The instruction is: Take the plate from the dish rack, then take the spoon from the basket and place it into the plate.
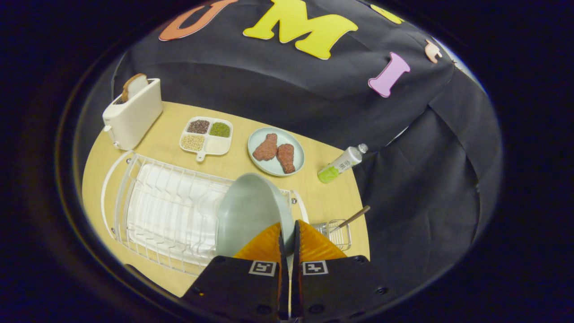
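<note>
A pale grey-green plate (249,211) stands on edge over the right end of the white wire dish rack (157,211). My gripper (288,233) is shut on the plate's rim, one finger on each face. Just to the right of the fingers sits a small wire basket (338,231) with the spoon's thin handle (354,217) sticking out, up and to the right. Whether the plate still touches the rack is hidden by the plate itself.
On the wooden table beyond the rack stand a white toaster (132,112) holding bread, a divided tray of grains (207,137), a plate with two pieces of meat (276,151) and a lying tube (343,163). Black cloth drops off past the table's right edge.
</note>
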A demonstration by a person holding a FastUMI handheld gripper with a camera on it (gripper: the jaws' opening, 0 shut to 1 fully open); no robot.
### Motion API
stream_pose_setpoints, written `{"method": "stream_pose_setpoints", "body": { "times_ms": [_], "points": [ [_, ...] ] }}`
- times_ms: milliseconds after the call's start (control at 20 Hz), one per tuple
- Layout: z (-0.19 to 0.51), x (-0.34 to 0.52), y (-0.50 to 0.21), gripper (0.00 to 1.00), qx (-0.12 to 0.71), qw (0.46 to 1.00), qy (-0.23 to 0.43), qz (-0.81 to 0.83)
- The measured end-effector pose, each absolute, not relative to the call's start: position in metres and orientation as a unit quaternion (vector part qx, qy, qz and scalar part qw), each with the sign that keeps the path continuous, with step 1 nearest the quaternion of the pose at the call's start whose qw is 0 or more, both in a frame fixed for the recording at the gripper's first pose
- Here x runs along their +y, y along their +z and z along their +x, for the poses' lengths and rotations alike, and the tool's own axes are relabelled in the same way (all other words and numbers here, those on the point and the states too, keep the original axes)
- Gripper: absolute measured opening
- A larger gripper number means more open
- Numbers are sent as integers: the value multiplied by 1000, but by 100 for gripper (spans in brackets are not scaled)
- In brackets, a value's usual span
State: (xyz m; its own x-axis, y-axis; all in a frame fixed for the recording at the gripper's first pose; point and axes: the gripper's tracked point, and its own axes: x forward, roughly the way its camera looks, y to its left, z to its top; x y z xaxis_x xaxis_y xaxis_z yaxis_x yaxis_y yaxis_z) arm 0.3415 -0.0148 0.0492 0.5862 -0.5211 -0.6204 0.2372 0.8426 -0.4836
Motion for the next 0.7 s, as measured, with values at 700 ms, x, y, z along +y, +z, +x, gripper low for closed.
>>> {"method": "stream_pose_setpoints", "body": {
  "times_ms": [700],
  "points": [
    [267,-5,88,7,336,922,-135,-137]
  ]
}}
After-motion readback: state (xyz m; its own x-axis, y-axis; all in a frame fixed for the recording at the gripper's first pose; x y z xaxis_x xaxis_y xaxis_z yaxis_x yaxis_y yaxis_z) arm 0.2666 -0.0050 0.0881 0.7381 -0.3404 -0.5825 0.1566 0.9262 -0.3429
